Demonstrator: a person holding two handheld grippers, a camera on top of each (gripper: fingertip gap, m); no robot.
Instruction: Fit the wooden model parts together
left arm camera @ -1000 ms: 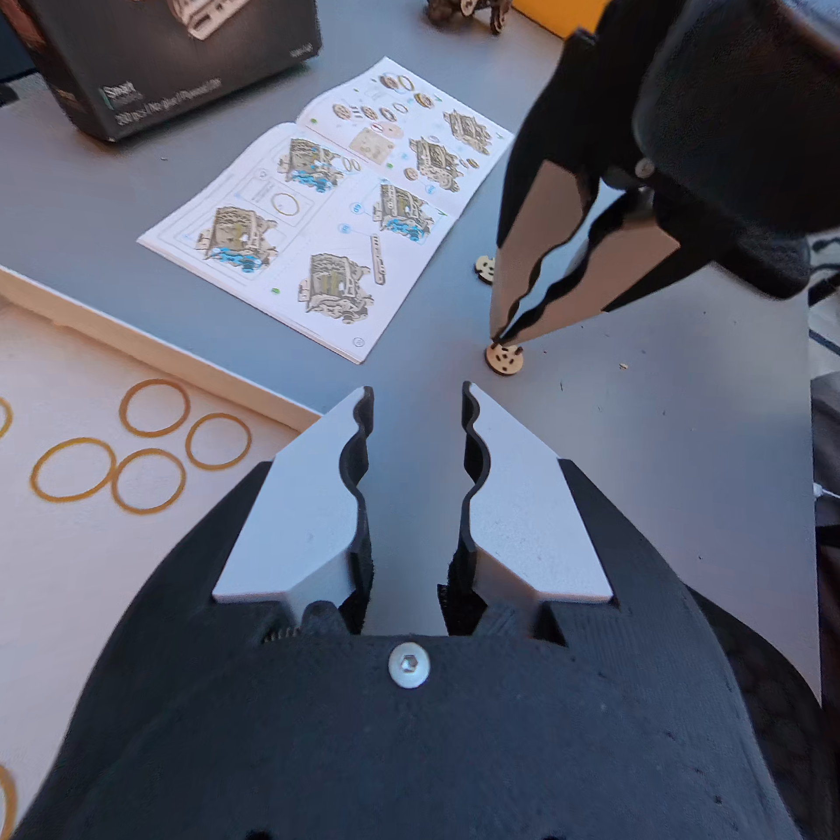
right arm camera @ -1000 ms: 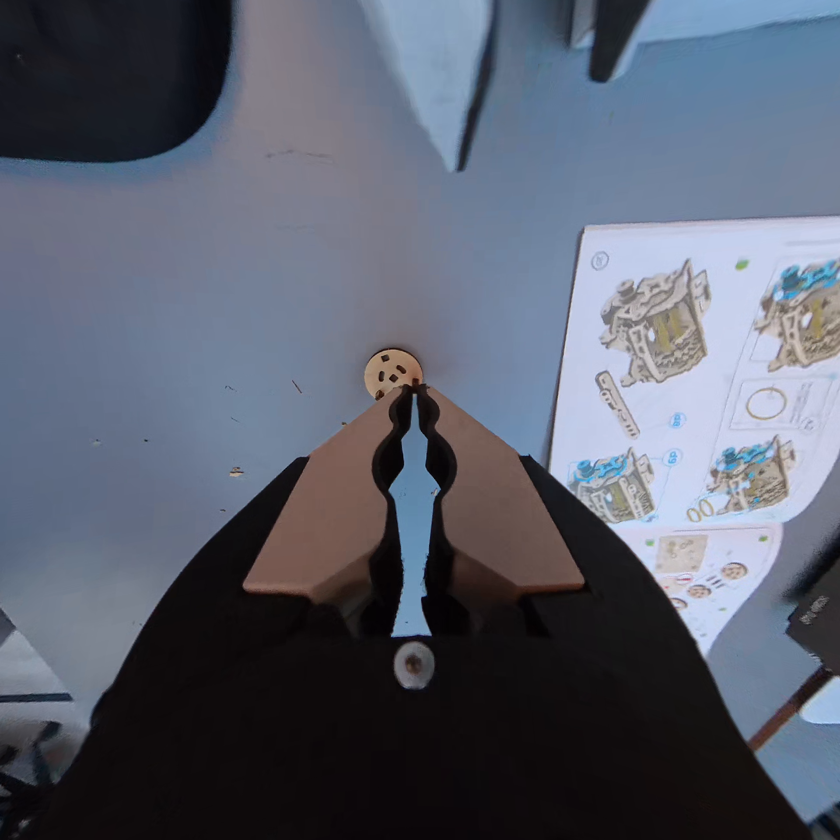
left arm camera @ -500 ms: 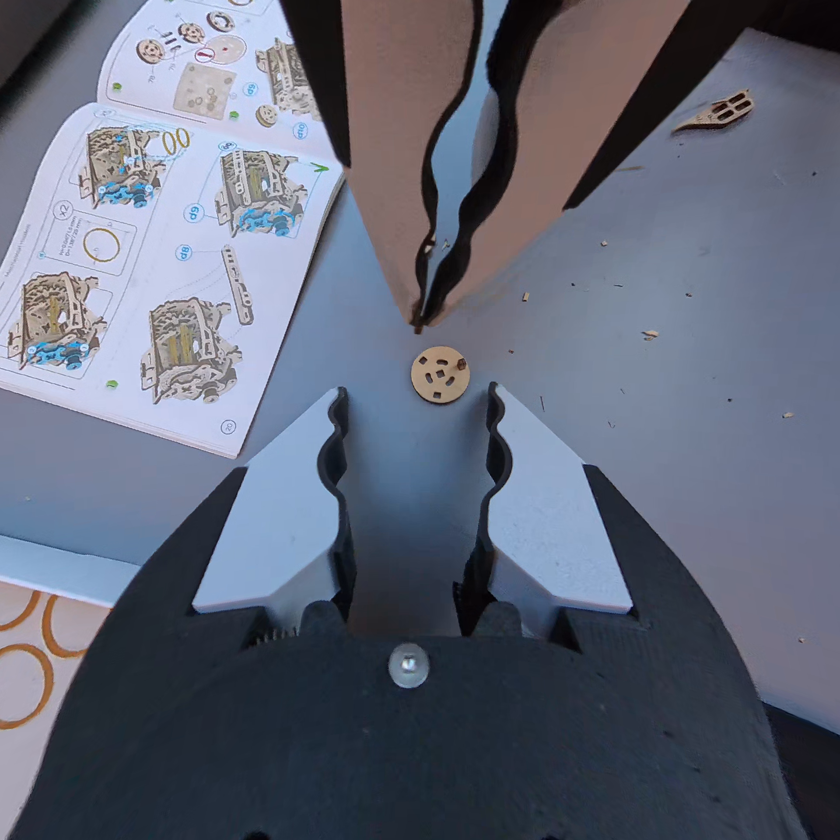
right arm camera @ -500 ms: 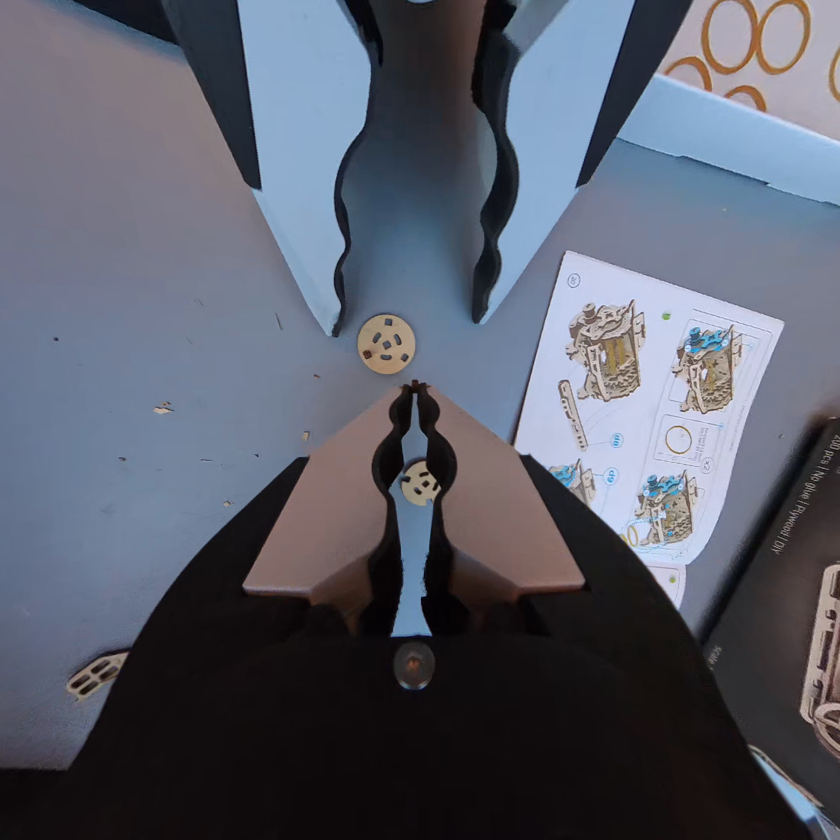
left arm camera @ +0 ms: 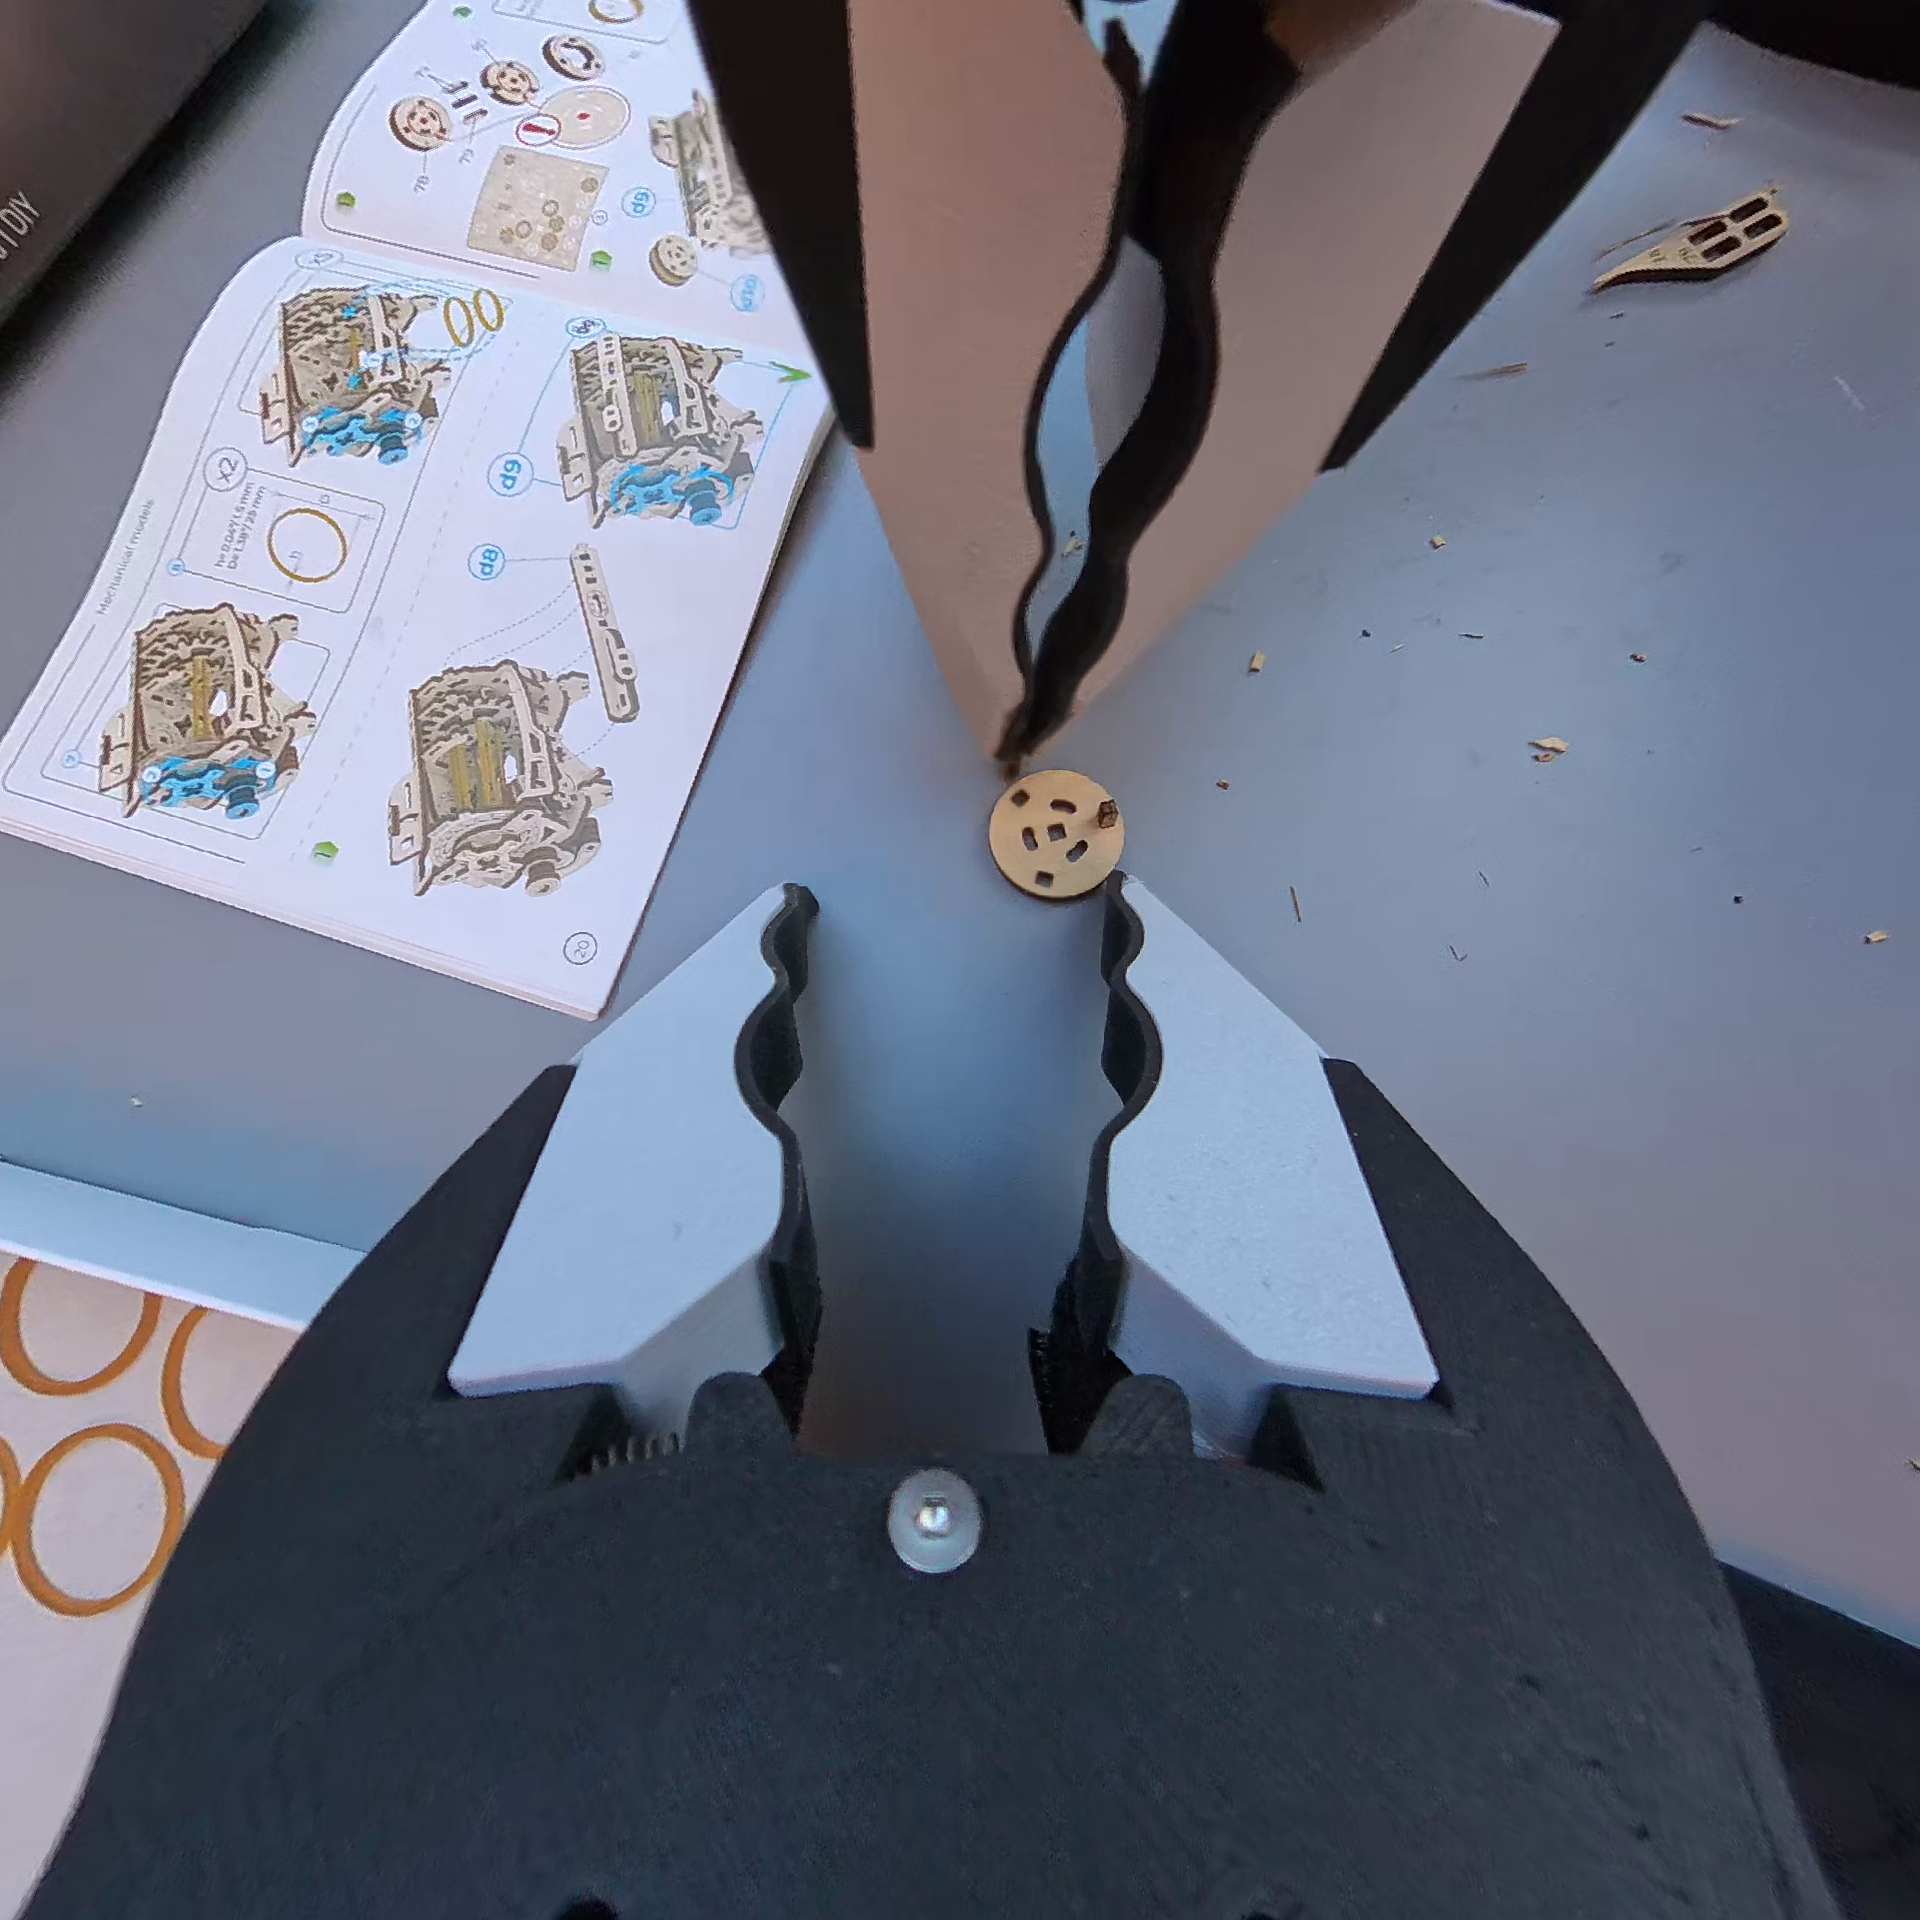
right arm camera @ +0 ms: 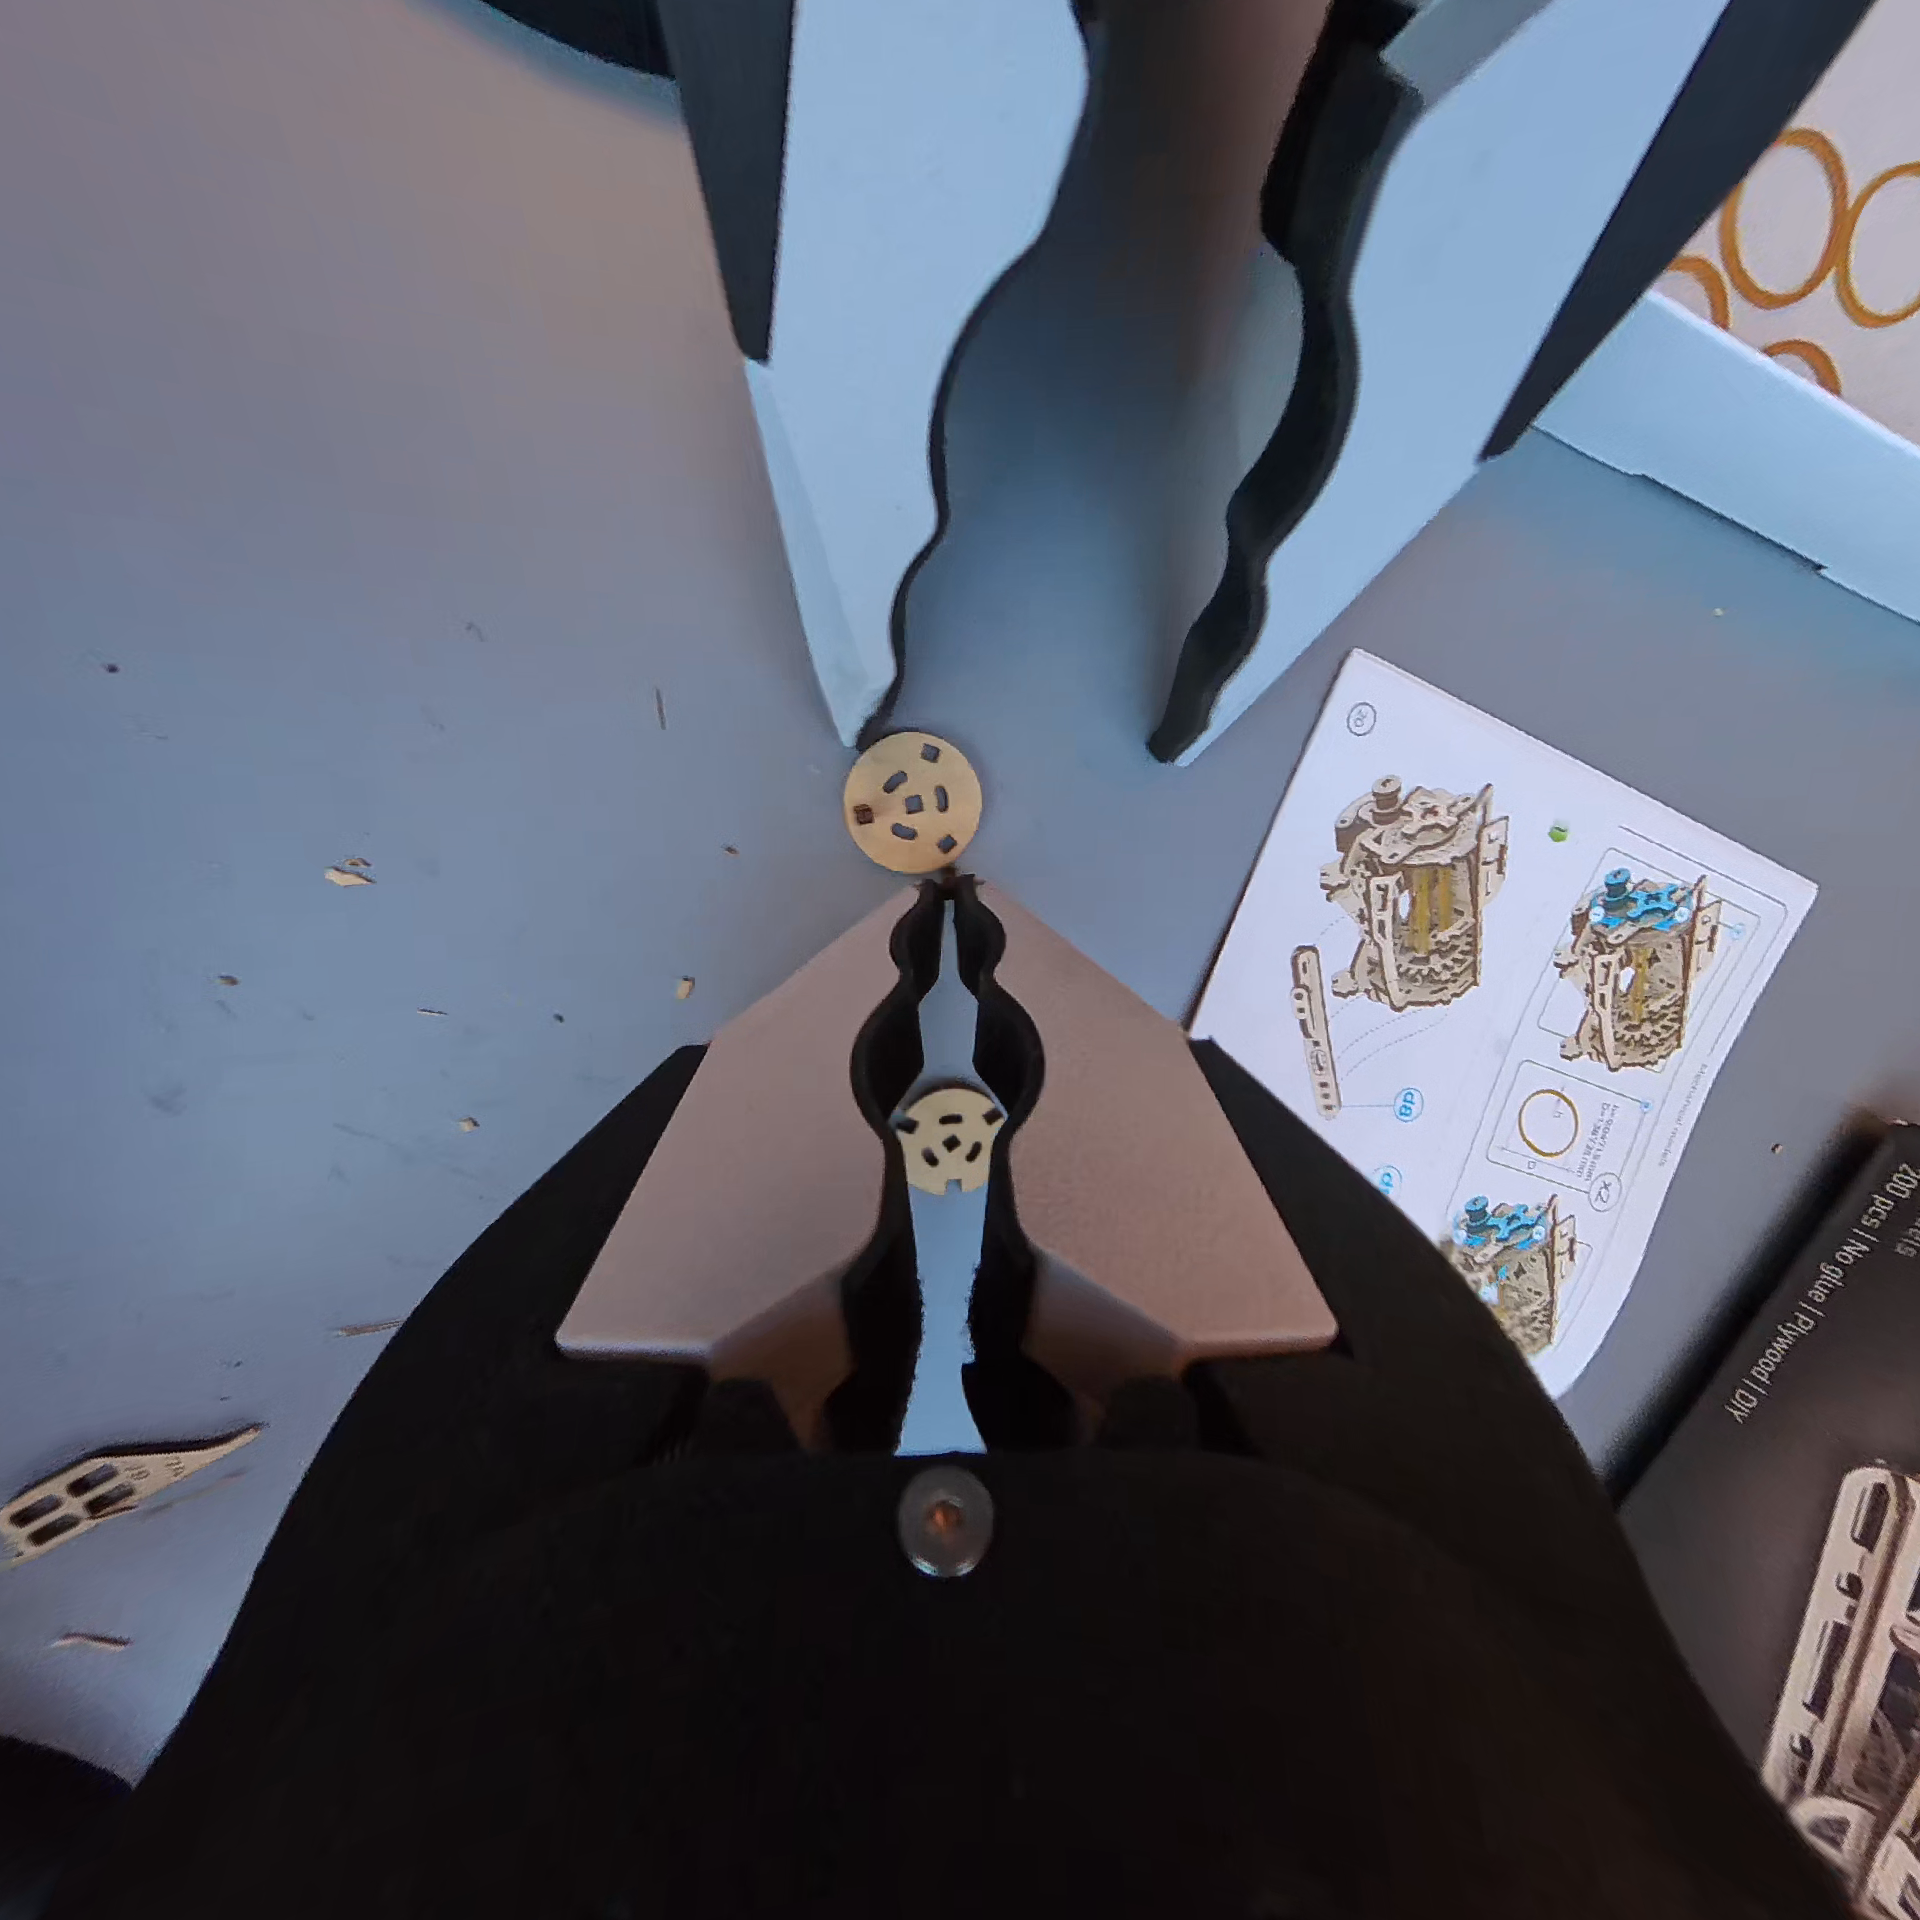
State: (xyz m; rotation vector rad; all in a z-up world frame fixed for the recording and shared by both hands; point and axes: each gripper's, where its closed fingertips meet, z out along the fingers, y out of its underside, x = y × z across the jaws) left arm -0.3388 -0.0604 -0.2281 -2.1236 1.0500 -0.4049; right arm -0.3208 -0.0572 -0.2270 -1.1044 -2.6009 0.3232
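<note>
A round wooden disc (left arm camera: 1055,834) with small slots lies flat on the grey table, with a tiny peg standing in its edge. My left gripper (left arm camera: 956,891) is open and empty, its right fingertip (left arm camera: 1120,891) right at the disc's near edge. My right gripper (left arm camera: 1013,756) comes from the far side, shut, tips just off the disc's far edge, pinching what looks like a tiny wooden pin. In the right wrist view the disc (right arm camera: 912,800) lies between the right gripper (right arm camera: 948,883) and the left gripper (right arm camera: 1016,740). A second disc (right arm camera: 943,1143) shows on the table through the right fingers' gap.
An open instruction booklet (left arm camera: 416,582) lies left of the disc, also in the right wrist view (right arm camera: 1507,987). A white tray with rubber bands (left arm camera: 94,1455) is at near left. A wood offcut (left arm camera: 1704,244) and crumbs lie to the right. A dark box (right arm camera: 1818,1455) is nearby. Less than 4 cm separates the two grippers' tips.
My left gripper has swung in towards the disc and opened wider; its right fingertip now sits at the disc. My right gripper lifted off the disc and stays shut beside it.
</note>
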